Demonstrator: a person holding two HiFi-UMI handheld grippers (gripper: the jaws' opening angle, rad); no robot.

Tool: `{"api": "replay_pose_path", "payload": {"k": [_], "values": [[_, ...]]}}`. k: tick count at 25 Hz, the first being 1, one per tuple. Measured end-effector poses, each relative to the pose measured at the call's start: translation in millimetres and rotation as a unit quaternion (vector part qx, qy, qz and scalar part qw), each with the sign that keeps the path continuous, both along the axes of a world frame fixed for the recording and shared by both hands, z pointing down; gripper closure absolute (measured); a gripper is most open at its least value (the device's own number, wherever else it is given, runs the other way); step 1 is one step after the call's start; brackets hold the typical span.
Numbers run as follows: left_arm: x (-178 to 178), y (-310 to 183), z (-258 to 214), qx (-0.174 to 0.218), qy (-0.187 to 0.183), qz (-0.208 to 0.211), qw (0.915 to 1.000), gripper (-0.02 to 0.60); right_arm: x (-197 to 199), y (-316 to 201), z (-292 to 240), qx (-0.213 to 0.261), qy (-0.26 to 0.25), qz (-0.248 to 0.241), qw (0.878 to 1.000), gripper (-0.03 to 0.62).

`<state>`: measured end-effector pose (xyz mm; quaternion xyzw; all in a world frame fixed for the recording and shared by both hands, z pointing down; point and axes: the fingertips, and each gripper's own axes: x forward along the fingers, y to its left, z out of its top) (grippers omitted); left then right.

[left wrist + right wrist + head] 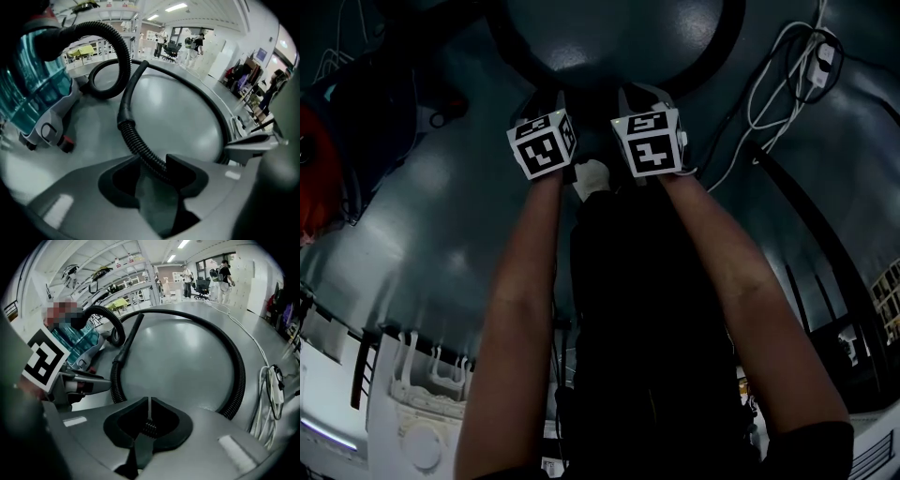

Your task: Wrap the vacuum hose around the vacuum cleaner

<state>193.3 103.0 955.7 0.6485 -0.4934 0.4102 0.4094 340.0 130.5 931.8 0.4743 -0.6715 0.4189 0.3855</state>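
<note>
Right gripper view: right gripper (148, 404) clamps hose (149, 428); left gripper (153, 161) straddles it

Head view steeply downward; both gripper views low and close along their jaws, vacuum hose (129, 136) in common.

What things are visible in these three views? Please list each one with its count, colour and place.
vacuum hose: one, black, ribbed, in a big loop on the floor
vacuum cleaner: one, teal canister, red top, at the left
cable: one, white, on the floor at the right
floor: grey, glossy
people: at least two, far background
left tongs: one, grey, open, hose between the jaws
right tongs: one, grey, shut on the hose
forearms: two, bare, behind the tongs
</note>
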Motion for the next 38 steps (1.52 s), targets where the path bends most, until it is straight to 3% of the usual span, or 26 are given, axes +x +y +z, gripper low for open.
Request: {"api": "replay_pose_path", "payload": {"k": [5,9,17,22,29,33,38], "values": [[-11.7,-18.1,20.7,0.006,-0.002,-0.074,0.9972,0.365,-20.3,-7.8,11.5,0.013,-0.005,-0.040,0.999,0.568],[-17.6,-32.5,27.3,0.014,-0.008,-0.097,0.9951,0.350,-33.6,-22.2,22.6,0.021,-0.014,-0.052,0.998,0.562],[-31.3,-45.7,46.1,0.012,0.009,-0.100,0.9948,0.330,-59.6,-46.1,35.7,0.026,-0.035,-0.071,0.997,0.559],[-30.3,-51.8,55.1,0.010,0.033,-0.102,0.9942,0.327,-65.9,-56.3,42.3,0.027,-0.046,-0.081,0.995,0.557],[-30.2,-61.4,66.1,0.011,0.038,-0.084,0.9957,0.321,-63.7,-63.6,53.6,0.025,-0.046,-0.088,0.995,0.556],[-34.7,-60.9,73.9,0.006,0.028,-0.098,0.9948,0.319,-64.9,-65.0,56.1,0.025,-0.047,-0.090,0.995,0.556],[-35.8,-61.2,76.7,0.012,-0.011,-0.110,0.9938,0.325,-67.7,-67.3,56.5,0.033,-0.045,-0.101,0.993,0.557]]}}
